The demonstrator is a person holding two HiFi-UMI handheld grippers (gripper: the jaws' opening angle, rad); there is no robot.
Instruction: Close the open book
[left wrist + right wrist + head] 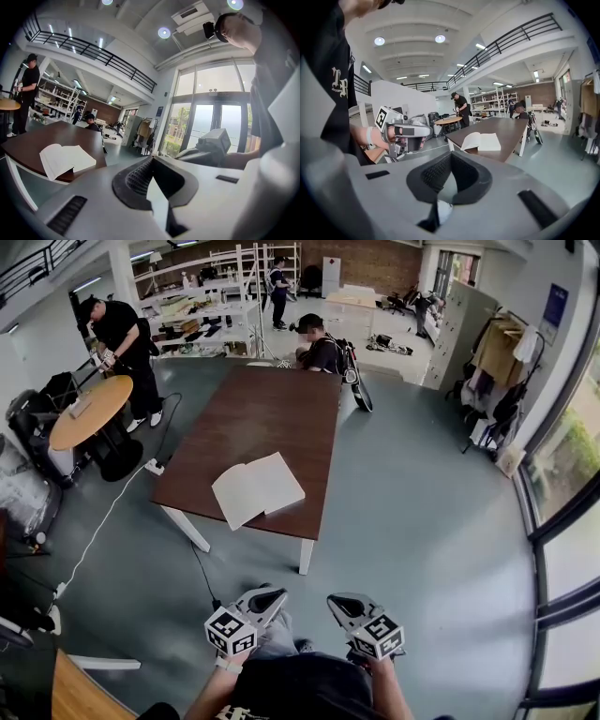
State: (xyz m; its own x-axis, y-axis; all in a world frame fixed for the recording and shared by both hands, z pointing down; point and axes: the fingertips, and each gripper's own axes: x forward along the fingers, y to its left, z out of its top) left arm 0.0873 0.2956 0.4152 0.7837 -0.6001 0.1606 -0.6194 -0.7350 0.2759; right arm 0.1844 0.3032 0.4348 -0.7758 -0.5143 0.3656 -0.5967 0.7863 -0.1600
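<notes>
The open book [258, 488] lies flat with white pages up near the front edge of the long brown table [272, 399]. It also shows in the left gripper view as the book [65, 159] and in the right gripper view as the book [483, 140]. My left gripper [265, 599] and right gripper [342, 604] hang side by side close to my body, over the floor and well short of the table. Both point toward the book. The left gripper [151, 158] has its pads together at the tip with nothing between them. The right gripper [451, 154] is likewise shut and empty.
A person sits at the table's far end [319, 348]. Another person [122, 334] stands by a round wooden table [89, 413] at the left. A white cable [103, 521] runs over the grey floor. A wooden surface [80, 695] is at my lower left.
</notes>
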